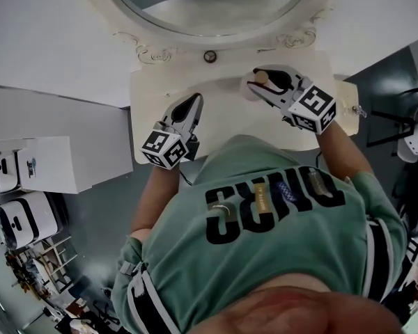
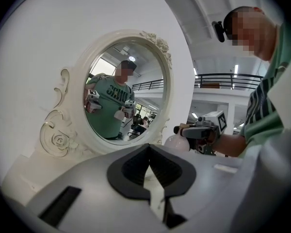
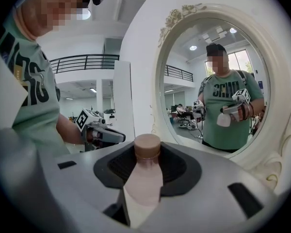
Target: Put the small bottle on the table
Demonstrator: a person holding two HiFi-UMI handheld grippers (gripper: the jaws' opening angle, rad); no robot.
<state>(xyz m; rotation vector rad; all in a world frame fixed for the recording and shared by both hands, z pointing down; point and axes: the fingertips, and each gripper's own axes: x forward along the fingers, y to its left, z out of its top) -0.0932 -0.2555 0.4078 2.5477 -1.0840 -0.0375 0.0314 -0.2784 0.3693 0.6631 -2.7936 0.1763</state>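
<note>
One pale-pink small bottle [image 3: 144,184] with brown cap is gripped by the right hand-held gripper [image 3: 147,161].

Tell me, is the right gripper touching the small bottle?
Touching. In the right gripper view, the right gripper clamps the small bottle from both sides.

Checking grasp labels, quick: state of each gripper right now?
Left gripper: closed, nothing between its jaws.
Right gripper: closed on the small bottle, just below its brown cap.
</note>
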